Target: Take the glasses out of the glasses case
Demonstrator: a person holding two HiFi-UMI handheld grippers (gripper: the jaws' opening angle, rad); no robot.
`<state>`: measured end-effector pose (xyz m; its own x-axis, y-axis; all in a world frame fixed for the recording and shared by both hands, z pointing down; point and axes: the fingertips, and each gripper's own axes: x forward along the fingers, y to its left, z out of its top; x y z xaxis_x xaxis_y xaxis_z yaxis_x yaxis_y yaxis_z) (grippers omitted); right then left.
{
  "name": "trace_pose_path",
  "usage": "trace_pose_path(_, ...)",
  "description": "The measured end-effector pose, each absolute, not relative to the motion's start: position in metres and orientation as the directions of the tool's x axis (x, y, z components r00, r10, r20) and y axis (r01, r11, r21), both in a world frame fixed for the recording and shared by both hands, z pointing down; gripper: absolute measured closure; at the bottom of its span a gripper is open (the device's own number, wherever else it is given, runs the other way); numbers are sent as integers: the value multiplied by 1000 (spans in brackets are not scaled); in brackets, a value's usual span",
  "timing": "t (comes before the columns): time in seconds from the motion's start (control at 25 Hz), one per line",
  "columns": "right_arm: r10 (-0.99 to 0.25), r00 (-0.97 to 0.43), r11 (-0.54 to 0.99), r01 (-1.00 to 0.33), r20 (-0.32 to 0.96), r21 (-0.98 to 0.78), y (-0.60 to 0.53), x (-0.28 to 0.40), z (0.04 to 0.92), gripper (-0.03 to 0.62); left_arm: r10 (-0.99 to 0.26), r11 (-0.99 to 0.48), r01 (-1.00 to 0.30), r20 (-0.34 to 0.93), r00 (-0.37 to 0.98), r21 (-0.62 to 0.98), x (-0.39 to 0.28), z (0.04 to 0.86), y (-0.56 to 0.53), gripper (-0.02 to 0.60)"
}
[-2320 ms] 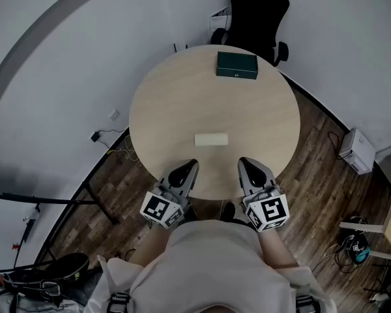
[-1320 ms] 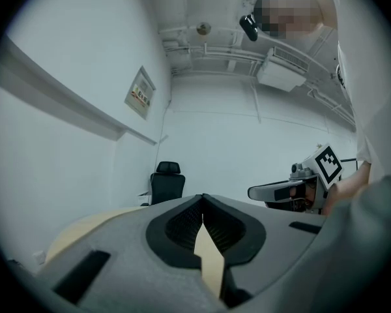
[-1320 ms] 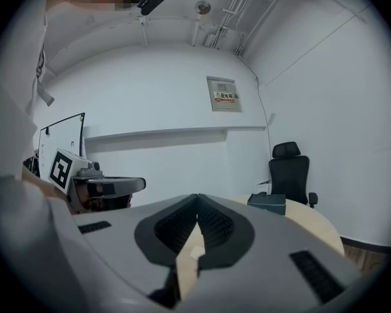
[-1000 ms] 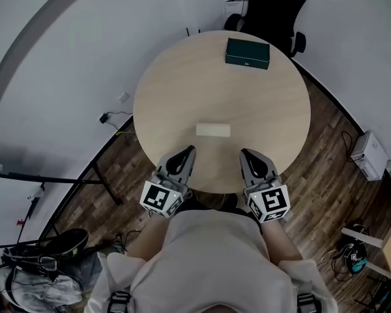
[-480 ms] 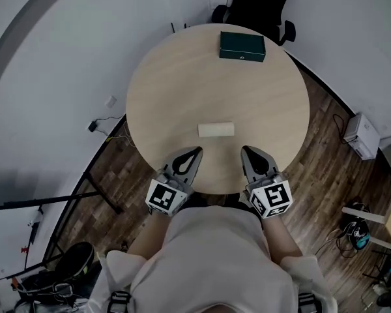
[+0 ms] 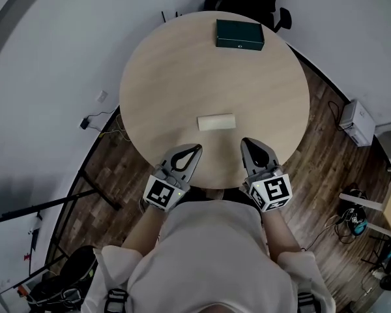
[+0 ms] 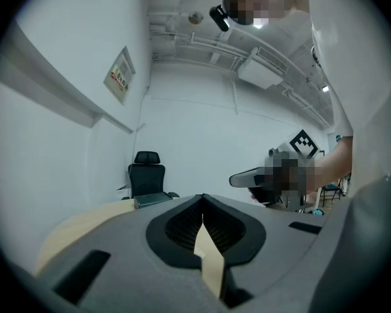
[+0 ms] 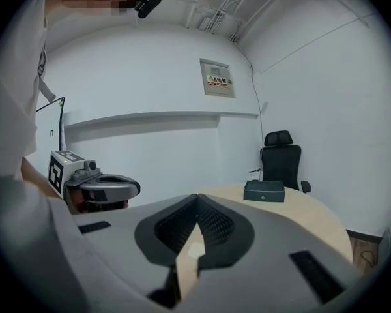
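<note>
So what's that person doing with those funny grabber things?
A person stands at a round table with a hand-held gripper in each hand. The left hand-held gripper and the right hand-held gripper are both shut and empty, at the table's near edge. Just ahead of them lies a small pale case, probably the glasses case, untouched. A dark green box sits at the far edge.

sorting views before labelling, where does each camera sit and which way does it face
Head view: on the person's head, looking steeply down at the round table; shows the torso, left gripper and right gripper.
Left gripper view: on the left gripper, looking along its closed jaws across the table to the office chair; the right gripper shows at right.
Right gripper view: on the right gripper, along its closed jaws toward the dark green box; the left gripper shows at left.
Shared: both gripper views show box and chair.
</note>
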<state>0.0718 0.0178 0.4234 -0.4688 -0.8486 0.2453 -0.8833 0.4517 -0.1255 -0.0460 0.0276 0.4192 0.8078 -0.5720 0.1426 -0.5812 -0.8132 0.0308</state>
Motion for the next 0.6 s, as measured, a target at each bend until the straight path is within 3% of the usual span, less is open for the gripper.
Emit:
trace_pose_path(0.32,-817,-520,491,-854,248,-172,9,91,438,582,-652,-753,-635,335,681,-173,-38,451,6,572)
trace_pose_path(0.6,-789,-560,521,-828,254,-208,8,104,449,582,-622,-771,-323,543,564,-549,-9,481,3,572)
